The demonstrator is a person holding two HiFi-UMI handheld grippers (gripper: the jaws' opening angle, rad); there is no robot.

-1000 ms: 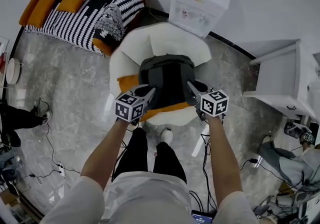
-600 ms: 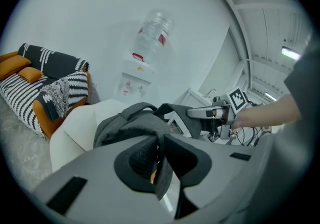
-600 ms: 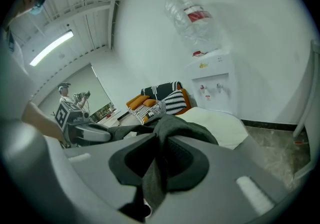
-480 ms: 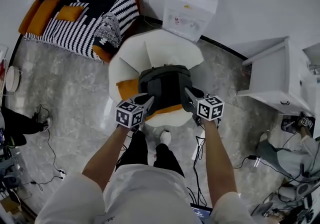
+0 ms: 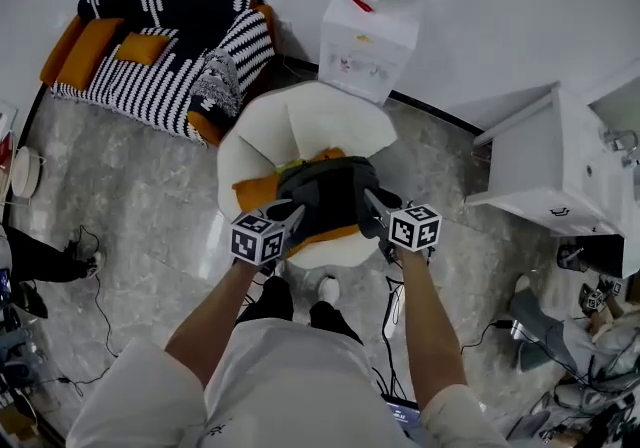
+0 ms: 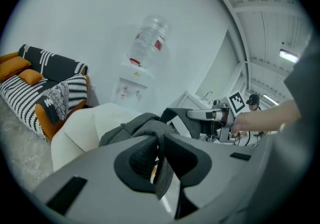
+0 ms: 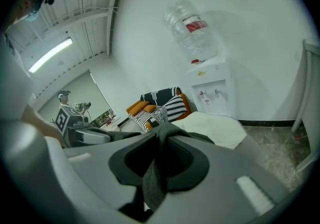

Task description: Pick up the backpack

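Observation:
The dark grey backpack (image 5: 330, 192) hangs between my two grippers, lifted above the white armchair (image 5: 300, 126) and its orange cushion (image 5: 255, 192). My left gripper (image 5: 292, 213) is shut on a grey shoulder strap (image 6: 161, 168) at the pack's left side. My right gripper (image 5: 372, 202) is shut on the other strap (image 7: 156, 168) at its right side. In the left gripper view the backpack's top (image 6: 137, 127) bulges just past the jaws, with the right gripper (image 6: 207, 115) beyond it. In the right gripper view the left gripper (image 7: 87, 137) shows at the left.
A water dispenser (image 5: 368, 31) with a bottle stands behind the armchair. A black-and-white striped sofa (image 5: 165, 46) is at the back left. A white cabinet (image 5: 560, 161) stands at the right. Cables (image 5: 90, 286) lie on the marble floor near my feet.
Both grippers have risen with the backpack, which now hangs clear of the seat; more of the orange cushion shows behind and beside it.

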